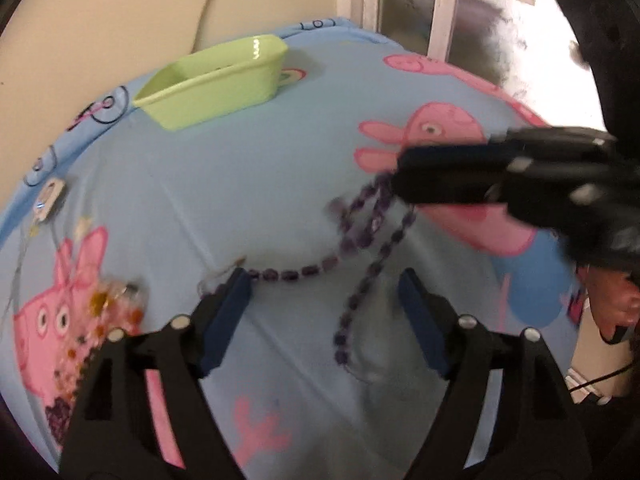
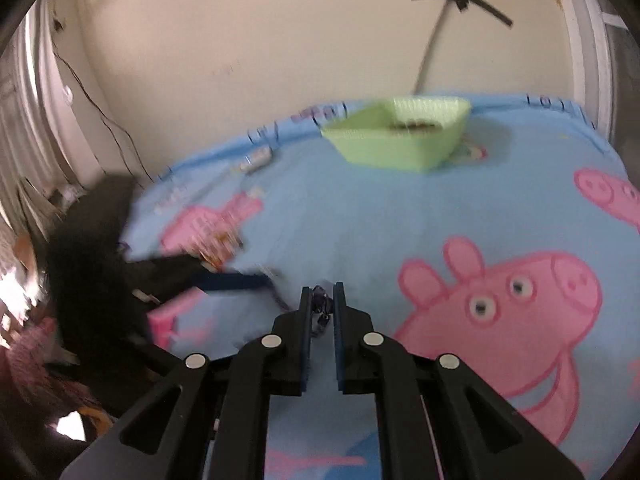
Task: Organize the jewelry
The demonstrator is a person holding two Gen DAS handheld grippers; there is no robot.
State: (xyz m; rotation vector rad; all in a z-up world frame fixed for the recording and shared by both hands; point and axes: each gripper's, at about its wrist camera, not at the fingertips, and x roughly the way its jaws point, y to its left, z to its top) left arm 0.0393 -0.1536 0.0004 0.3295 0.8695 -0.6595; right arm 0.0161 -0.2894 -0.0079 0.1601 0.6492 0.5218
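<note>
A purple bead necklace (image 1: 362, 240) trails over the blue Peppa Pig cloth (image 1: 240, 184). My right gripper (image 1: 400, 178) is shut on one end of it and lifts that end off the cloth; beads show between its jaws in the right wrist view (image 2: 322, 306). My left gripper (image 1: 324, 280) is open and low over the cloth, its left fingertip beside the necklace's far end. A light green tray (image 1: 212, 80) stands at the back, also seen in the right wrist view (image 2: 400, 136), with something dark inside.
A pile of orange and clear beaded jewelry (image 1: 116, 304) lies at the left, with a dark beaded piece (image 1: 60, 416) below it. A small tagged chain (image 1: 48, 200) lies near the left edge. A wall and window frame stand behind the table.
</note>
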